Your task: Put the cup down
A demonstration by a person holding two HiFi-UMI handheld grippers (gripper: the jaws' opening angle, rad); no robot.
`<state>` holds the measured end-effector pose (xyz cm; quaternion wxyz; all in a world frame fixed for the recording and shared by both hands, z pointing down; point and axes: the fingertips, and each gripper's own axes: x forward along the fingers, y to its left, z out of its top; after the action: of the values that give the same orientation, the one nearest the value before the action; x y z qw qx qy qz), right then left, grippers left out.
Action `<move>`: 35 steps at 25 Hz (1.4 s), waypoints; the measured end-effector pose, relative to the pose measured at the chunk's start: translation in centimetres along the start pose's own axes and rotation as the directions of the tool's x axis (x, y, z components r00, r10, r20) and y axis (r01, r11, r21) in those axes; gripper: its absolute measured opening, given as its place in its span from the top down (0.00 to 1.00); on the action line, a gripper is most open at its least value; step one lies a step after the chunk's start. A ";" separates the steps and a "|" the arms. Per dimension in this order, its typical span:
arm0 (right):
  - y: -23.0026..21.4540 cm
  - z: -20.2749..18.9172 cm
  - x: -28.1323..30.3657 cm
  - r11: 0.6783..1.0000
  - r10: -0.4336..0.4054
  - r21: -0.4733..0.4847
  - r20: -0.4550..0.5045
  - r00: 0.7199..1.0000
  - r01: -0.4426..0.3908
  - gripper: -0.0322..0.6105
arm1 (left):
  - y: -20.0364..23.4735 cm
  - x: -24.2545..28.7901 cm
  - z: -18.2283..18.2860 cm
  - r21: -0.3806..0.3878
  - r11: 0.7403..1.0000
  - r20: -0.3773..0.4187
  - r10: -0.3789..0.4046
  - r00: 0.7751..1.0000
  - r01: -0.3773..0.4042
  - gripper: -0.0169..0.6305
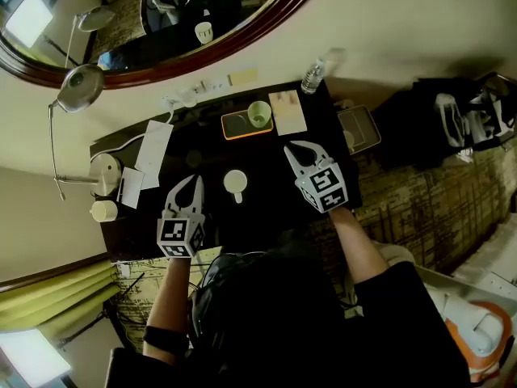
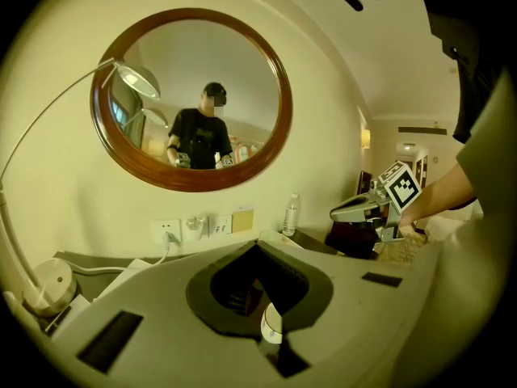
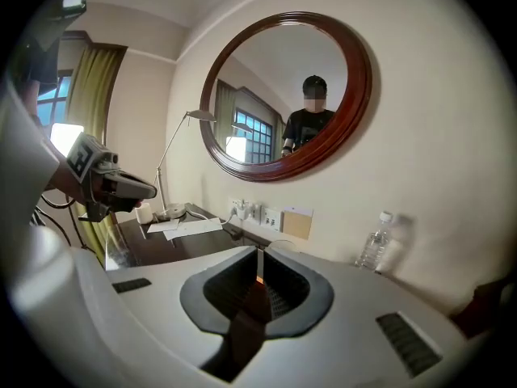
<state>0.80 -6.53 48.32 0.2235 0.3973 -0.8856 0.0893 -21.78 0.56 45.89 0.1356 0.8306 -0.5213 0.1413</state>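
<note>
White cup [image 1: 235, 183] stands upright on dark desk [image 1: 262, 164] — alone.

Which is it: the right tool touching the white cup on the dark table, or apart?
Apart. The head view shows a stretch of bare table between the right tool and the cup, which stands alone.

I see a cream wall [image 1: 388, 23] with a round wood-framed mirror [image 2: 190, 99], a dark desk [image 1: 266, 196] below it, a lamp [image 1: 79, 87] on its left end, a yellow curtain [image 1: 56, 297] and patterned carpet [image 1: 420, 208].
</note>
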 end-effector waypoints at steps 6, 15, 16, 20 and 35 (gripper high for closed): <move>1.5 -0.9 -1.7 0.998 -0.021 0.067 0.004 1.000 0.021 0.95 | 0.2 0.4 -0.1 0.024 0.998 -0.007 -0.053 0.999 0.053 1.00; 2.2 -3.3 -3.2 0.992 -0.044 0.119 -0.027 0.999 0.047 0.95 | 0.1 0.5 0.0 0.080 0.994 0.005 -0.073 0.997 0.072 1.00; 2.1 -3.4 -3.4 0.991 -0.045 0.122 -0.029 0.999 0.048 0.95 | -0.2 0.5 0.1 0.091 0.993 0.001 -0.077 0.997 0.077 1.00; 1.9 -3.9 -3.7 0.991 -0.042 0.129 -0.038 0.998 0.046 0.95 | -1.0 0.6 0.1 0.070 0.992 0.001 -0.104 0.995 0.104 1.00; 2.2 -5.4 -4.4 0.989 -0.013 0.148 -0.060 0.998 0.022 0.95 | -3.5 1.9 -3.9 0.009 0.983 -0.163 -0.179 0.970 0.183 0.74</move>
<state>3.47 -0.30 51.03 0.2199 0.4180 -0.8659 0.1649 -18.16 1.94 49.93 0.1799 0.8621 -0.4288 0.2016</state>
